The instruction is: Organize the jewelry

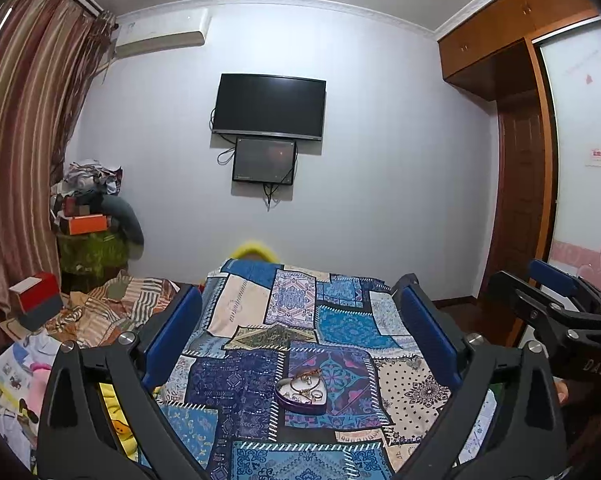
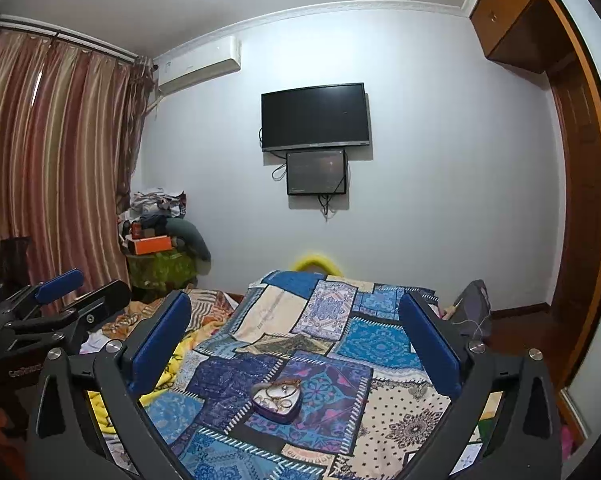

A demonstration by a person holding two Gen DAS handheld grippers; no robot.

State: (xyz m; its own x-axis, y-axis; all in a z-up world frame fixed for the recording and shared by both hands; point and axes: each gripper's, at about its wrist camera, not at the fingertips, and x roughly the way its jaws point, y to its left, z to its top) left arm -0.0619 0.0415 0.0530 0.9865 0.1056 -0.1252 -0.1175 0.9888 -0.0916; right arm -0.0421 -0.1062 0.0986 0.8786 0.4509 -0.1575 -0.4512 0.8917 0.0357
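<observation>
A heart-shaped purple tin [image 1: 299,403] lies on the blue patchwork bedspread [image 1: 340,328], with rings and gold bracelets [image 1: 303,385] inside it. It also shows in the right wrist view [image 2: 275,411], with the jewelry [image 2: 278,395] in it. My left gripper [image 1: 300,324] is open and empty, held above and short of the tin. My right gripper [image 2: 296,334] is open and empty, likewise above the tin. Each gripper shows at the edge of the other's view: the right one [image 1: 556,300], the left one [image 2: 64,292].
Striped bedding [image 1: 112,308], a red box [image 1: 36,296] and papers lie left of the bedspread. A heap of clothes and boxes [image 1: 88,208] stands in the far left corner by the curtains. A TV [image 1: 268,106] hangs on the far wall. A wardrobe [image 1: 520,160] stands right.
</observation>
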